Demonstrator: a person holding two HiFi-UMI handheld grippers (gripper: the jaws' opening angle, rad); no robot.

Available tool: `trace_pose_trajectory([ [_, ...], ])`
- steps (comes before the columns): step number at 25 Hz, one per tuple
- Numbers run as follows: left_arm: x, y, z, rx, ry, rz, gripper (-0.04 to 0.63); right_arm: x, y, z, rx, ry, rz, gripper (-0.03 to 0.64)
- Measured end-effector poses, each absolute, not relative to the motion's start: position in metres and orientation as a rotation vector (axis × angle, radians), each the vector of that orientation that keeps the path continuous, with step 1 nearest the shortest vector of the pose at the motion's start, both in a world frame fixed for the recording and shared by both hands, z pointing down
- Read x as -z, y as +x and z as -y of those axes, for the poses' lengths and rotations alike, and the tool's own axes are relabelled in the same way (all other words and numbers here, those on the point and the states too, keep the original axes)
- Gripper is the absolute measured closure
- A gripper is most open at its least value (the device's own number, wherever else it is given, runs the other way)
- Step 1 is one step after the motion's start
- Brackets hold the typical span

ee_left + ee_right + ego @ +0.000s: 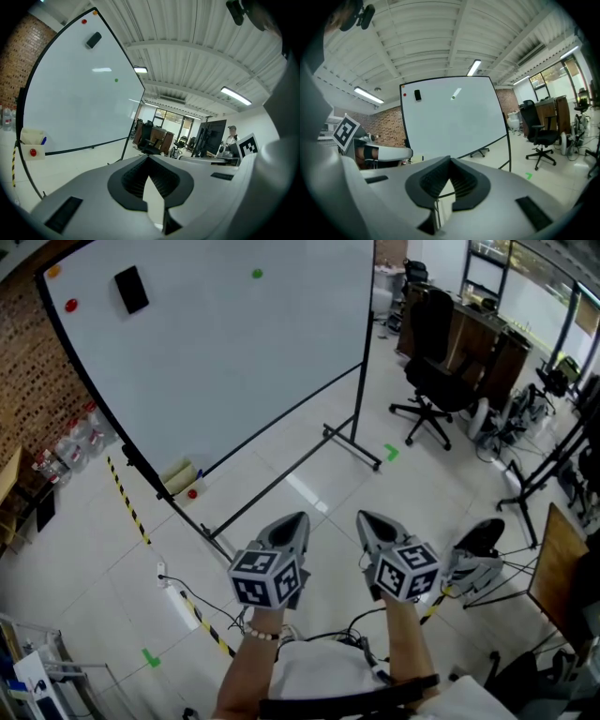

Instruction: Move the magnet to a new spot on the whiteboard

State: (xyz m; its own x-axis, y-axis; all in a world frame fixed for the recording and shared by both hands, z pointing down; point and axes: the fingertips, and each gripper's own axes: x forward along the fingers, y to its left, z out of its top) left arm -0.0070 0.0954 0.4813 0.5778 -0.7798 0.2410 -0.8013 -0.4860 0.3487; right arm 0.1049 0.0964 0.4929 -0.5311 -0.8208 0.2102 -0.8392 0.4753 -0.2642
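I hold my left gripper (149, 157) and my right gripper (450, 160) side by side, well short of the large white whiteboard (234, 362) on its black rolling frame. Both point toward it. The left gripper's jaws are closed tip to tip with nothing between them. The right gripper's jaws are closed the same way, also empty.

Three magnets sit on the whiteboard, all near its top edge and well apart from both grippers. A small red round magnet (71, 306) is close to the whiteboard's top left corner. A small orange round magnet (53, 271) is just above it, right in that corner. A small green round magnet (257, 274) sits well to the right of them, roughly midway along the top. I cannot tell which of the three is the one to move. A black rectangular eraser (131, 289) clings to the whiteboard between the red and green magnets, much nearer the red one.

At the left end of the whiteboard's bottom edge is a small ledge. It carries a pale yellow block (178, 474), a blue marker (43, 140) beside the block, and a small red round piece (192, 493) just below them.

On the floor under the whiteboard's left side runs a strip of yellow-and-black striped tape (127, 502). To the right of the whiteboard, past its frame, stands a black office chair (436, 371). A brick wall (33, 362) rises behind the whiteboard's left edge.
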Motion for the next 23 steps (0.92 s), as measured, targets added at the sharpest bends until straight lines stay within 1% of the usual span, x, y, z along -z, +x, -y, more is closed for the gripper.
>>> trace_pose_trajectory([
  [14, -0.476, -0.02, -0.091, -0.065, 2.424, 1.209, 0.597, -0.487, 0.09, -0.098, -0.511, 1.554, 2.612, 0.615],
  [23, -0.472, -0.014, -0.092, -0.059, 2.434, 1.198, 0.597, -0.486, 0.097, -0.1, -0.502, 1.568, 2.604, 0.615],
])
